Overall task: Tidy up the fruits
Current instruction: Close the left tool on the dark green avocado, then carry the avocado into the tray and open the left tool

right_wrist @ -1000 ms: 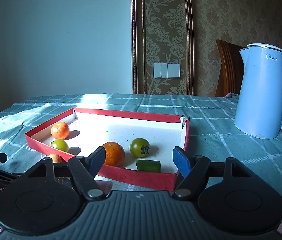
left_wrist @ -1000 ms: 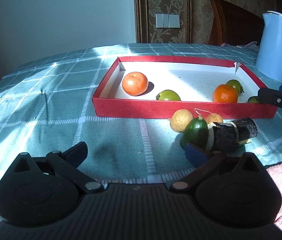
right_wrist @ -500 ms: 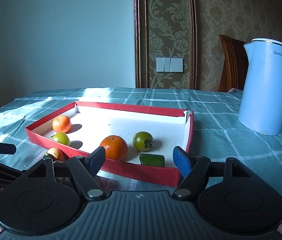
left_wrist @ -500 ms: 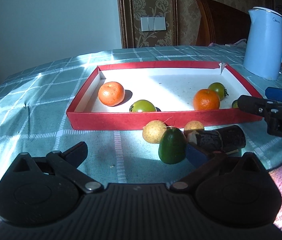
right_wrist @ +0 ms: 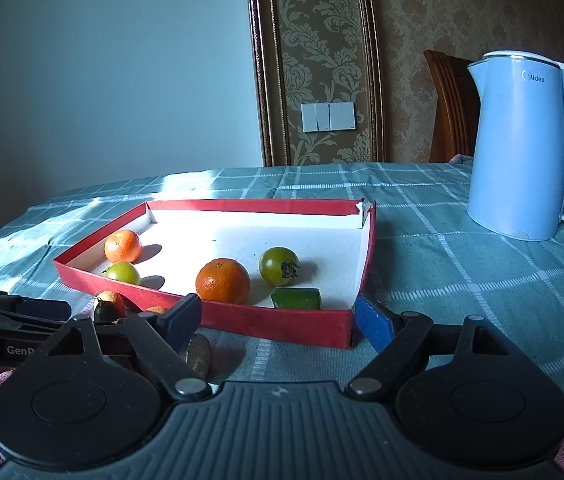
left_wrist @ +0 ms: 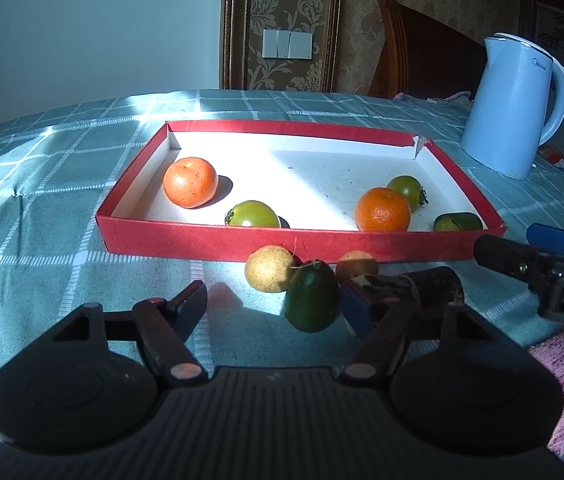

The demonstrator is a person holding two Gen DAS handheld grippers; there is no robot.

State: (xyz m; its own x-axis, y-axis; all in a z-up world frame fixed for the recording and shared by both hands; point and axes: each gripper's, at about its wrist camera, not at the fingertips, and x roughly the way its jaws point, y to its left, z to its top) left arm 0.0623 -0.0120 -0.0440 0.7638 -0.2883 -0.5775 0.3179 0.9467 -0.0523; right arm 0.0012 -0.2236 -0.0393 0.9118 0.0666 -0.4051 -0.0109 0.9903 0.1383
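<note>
The dark green fruit (left_wrist: 310, 300) is seen standing on the checked tablecloth (left_wrist: 42, 240), just outside the near wall of the red tray (left_wrist: 202, 242). In the left wrist view it lies toward 1 o'clock from the left gripper (left_wrist: 274, 304), nearer the blue-padded finger (left_wrist: 355, 312) than the black one. 2 pale round fruits (left_wrist: 268, 270) sit at its 11 and 1 o'clock, close against it, and a dark stubby piece (left_wrist: 437, 288) lies at its 3 o'clock, partly hidden behind the finger. The left claw is spread wide and nothing is held in it.

Inside the tray 5 items are already placed: 2 oranges (left_wrist: 190, 182), 2 green tomatoes (left_wrist: 253, 214) and a green chunk (left_wrist: 457, 222) at the near right corner.

The right gripper (right_wrist: 278, 320) is also spread wide and empty, held above the tray's near corner; the blue kettle (right_wrist: 521, 148) stands well off at its 1 o'clock.

The step in hand is judged to be picking the dark green fruit. A good grasp would be helped by shifting the left claw toward 3 o'clock until the fruit is centred between the fingers, then closing across its widest part. The neighbouring fruits are close enough that they could be nudged and rolled, so a straight, low approach is advised.
</note>
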